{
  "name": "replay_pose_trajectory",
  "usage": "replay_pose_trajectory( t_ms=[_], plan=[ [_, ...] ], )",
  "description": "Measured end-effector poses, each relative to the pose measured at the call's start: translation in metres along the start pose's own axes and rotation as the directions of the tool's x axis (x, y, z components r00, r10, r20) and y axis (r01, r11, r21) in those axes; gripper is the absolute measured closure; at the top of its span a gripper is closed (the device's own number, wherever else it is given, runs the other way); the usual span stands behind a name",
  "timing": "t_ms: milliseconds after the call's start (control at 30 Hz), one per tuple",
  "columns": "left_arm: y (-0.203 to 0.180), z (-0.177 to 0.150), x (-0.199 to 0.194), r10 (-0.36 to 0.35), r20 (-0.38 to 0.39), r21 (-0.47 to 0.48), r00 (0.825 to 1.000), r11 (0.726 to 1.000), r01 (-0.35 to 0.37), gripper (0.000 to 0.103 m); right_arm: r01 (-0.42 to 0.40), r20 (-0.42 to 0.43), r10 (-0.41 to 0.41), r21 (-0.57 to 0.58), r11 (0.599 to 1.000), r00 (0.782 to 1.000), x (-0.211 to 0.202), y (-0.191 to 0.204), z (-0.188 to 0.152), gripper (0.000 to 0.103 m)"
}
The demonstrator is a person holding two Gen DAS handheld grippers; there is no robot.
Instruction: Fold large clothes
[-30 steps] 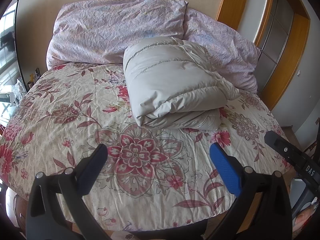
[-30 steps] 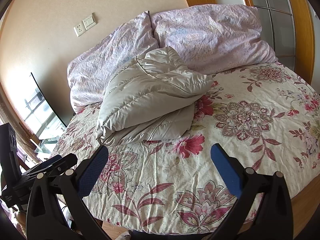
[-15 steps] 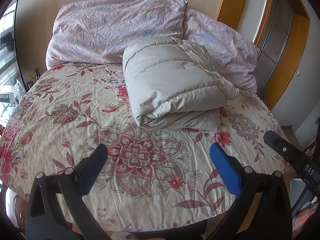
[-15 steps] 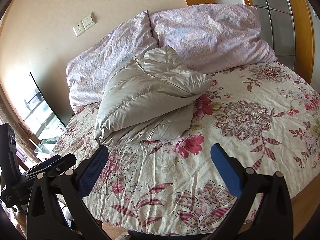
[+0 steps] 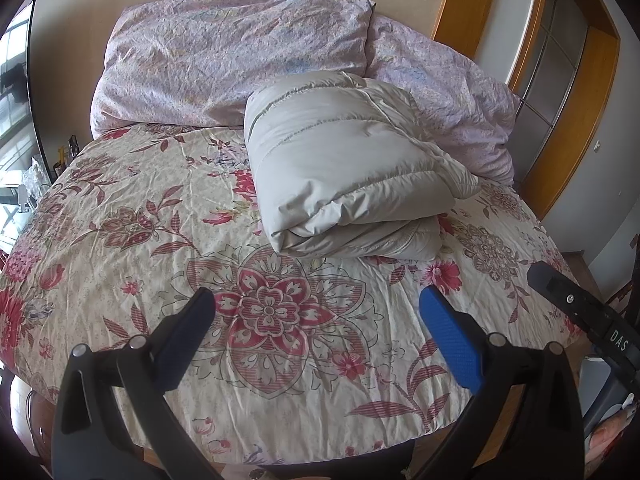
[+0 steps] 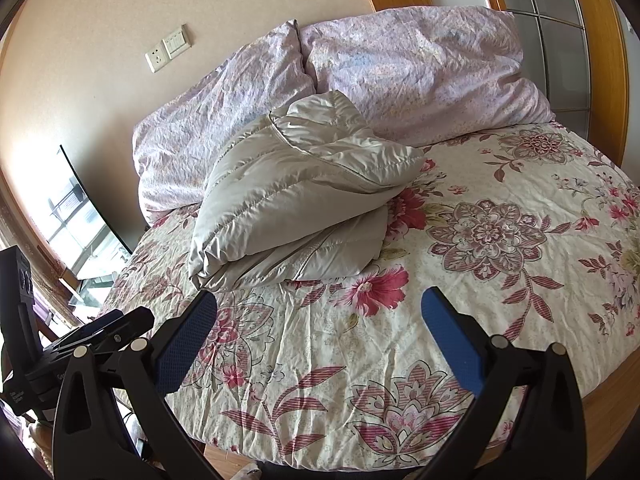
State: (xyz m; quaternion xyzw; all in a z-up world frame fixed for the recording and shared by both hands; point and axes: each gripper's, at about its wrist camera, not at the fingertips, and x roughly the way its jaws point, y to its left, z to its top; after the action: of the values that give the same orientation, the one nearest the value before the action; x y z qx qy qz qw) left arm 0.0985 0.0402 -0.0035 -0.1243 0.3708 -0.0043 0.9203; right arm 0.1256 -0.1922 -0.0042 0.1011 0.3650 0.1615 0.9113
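Note:
A pale grey puffer jacket point(image 5: 344, 168) lies folded into a thick bundle on the flowered bedspread point(image 5: 152, 248), its far end against the pillows. From the right wrist view the same jacket point(image 6: 296, 200) looks looser, with one flap on top. My left gripper point(image 5: 318, 332) hovers open over the bed's near part, well short of the jacket, nothing between its fingers. My right gripper point(image 6: 320, 332) is open too, empty, near the bed's front edge. The right gripper's body point(image 5: 580, 312) shows at the left wrist view's right edge.
Two lilac pillows point(image 5: 240, 60) point(image 6: 420, 72) lean on the wall at the head of the bed. A wooden door frame point(image 5: 568, 92) stands right of the bed. A window and a cluttered sill point(image 5: 24, 168) are on the left. Wall sockets point(image 6: 168, 48) sit above the pillows.
Almost nothing differs. Both views drift by a few pixels only; the jacket lies as before and both grippers stay open.

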Motion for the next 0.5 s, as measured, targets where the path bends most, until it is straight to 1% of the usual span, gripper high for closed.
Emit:
replay_pose_trajectory(
  t_ms=[500],
  plan=[
    [-0.0008,-0.0002,0.0013,-0.001,-0.005,0.001,1.000,1.000,0.001,0.002,-0.001,-0.002,0.001,0.001,1.000,1.000,0.0020,0.0004,0.0006,0.001]
  ],
)
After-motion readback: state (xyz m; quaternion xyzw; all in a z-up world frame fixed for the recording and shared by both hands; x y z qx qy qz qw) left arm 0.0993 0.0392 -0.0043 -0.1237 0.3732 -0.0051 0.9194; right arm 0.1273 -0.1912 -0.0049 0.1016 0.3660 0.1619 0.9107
